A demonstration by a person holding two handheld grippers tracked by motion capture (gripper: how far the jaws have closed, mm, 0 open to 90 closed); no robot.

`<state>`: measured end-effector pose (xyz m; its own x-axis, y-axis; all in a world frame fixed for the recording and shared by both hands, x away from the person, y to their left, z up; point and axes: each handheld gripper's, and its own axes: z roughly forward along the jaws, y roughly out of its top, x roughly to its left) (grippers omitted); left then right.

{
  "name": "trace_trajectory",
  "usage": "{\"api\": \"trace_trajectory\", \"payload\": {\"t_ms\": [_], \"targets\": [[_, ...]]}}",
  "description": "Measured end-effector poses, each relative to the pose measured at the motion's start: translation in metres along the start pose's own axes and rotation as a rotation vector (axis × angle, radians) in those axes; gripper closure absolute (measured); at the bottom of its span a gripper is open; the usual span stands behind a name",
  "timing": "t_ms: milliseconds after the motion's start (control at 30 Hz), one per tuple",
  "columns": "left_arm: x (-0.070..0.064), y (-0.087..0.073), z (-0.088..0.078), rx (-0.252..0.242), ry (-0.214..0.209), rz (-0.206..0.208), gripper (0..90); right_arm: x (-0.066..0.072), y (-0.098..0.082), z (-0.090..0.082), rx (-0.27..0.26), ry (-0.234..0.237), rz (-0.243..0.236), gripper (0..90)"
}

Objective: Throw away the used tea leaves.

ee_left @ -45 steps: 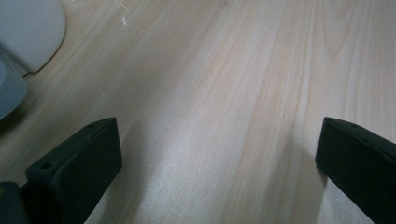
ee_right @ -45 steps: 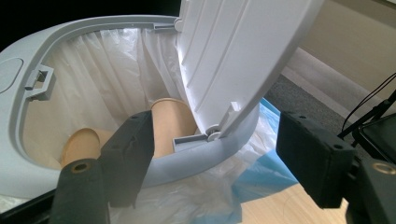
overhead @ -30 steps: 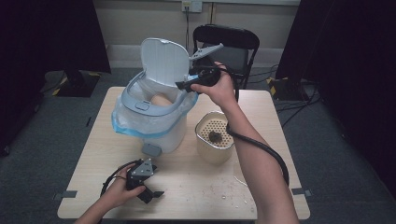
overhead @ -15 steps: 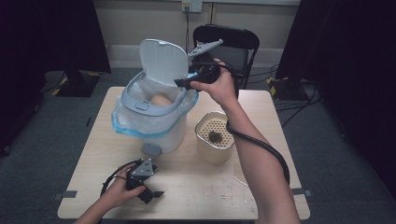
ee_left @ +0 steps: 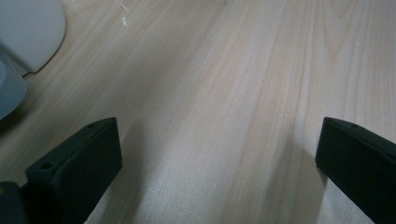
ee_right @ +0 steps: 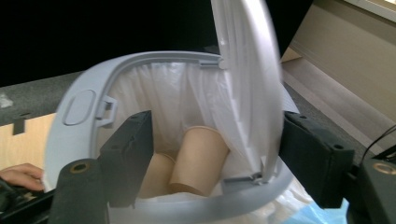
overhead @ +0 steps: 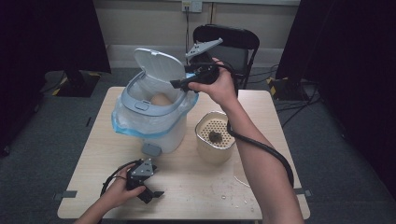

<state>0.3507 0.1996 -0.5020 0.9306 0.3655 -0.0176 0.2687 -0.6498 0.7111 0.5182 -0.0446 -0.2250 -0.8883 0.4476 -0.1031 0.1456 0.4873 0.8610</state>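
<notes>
Your right gripper [overhead: 180, 84] hangs over the rim of the white bin [overhead: 159, 130] at the back of the bench [overhead: 261, 186], fingers apart and gripping nothing, the raised lid [ee_right: 247, 79] between them. Two paper cups [ee_right: 198, 158] lie inside the liner, apparently leaning together. Your left gripper [overhead: 152, 193] rests near the front edge, fingers wide open on bare wood

We note two hand-held grippers, black-bodied. The right gripper [overhead: 180, 84] carries a grey three-cornered plate on top and trails a thick black cable. The left gripper [overhead: 152, 193] bears a smaller grey plate — its blocky matt-black jaws show round screw holes. Forearms bare — no sleeves.
</notes>
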Motion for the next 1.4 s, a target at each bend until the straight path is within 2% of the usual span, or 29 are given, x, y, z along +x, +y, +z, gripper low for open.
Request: {"api": "trace_trajectory", "payload": {"t_ms": [233, 500, 767, 1067, 1200, 1267, 1400], "targets": [[0.0, 0.0, 0.0, 0.004, 0.003, 0.001, 0.0, 0.013, 0.001, 0.001, 0.031, 0.037, -0.033, 28.0], [0.0, 0.0, 0.0, 0.001, 0.003, 0.0, 0.0, 0.019, -0.006, 0.007, 0.07, 0.113, -0.028, 28.0], [0.0, 0.0, 0.0, 0.0, 0.0, 0.0, 0.0, 0.019, -0.009, 0.01, 0.079, 0.158, -0.012, 28.0], [0.0, 0.0, 0.0, 0.001, 0.002, 0.0, 0.0, 0.03, -0.009, 0.015, 0.075, 0.213, -0.011, 28.8], [0.0, 0.0, 0.0, 0.001, 0.002, 0.001, 0.0, 0.035, -0.01, 0.017, 0.108, 0.228, -0.027, 31.8], [0.0, 0.0, 0.0, 0.0, 0.0, 0.0, 0.0, 0.036, -0.011, 0.018, 0.101, 0.239, -0.022, 39.6], [0.0, 0.0, 0.0, 0.001, 0.003, 0.0, 0.0, 0.035, -0.011, 0.02, 0.096, 0.229, 0.003, 47.3]]}}
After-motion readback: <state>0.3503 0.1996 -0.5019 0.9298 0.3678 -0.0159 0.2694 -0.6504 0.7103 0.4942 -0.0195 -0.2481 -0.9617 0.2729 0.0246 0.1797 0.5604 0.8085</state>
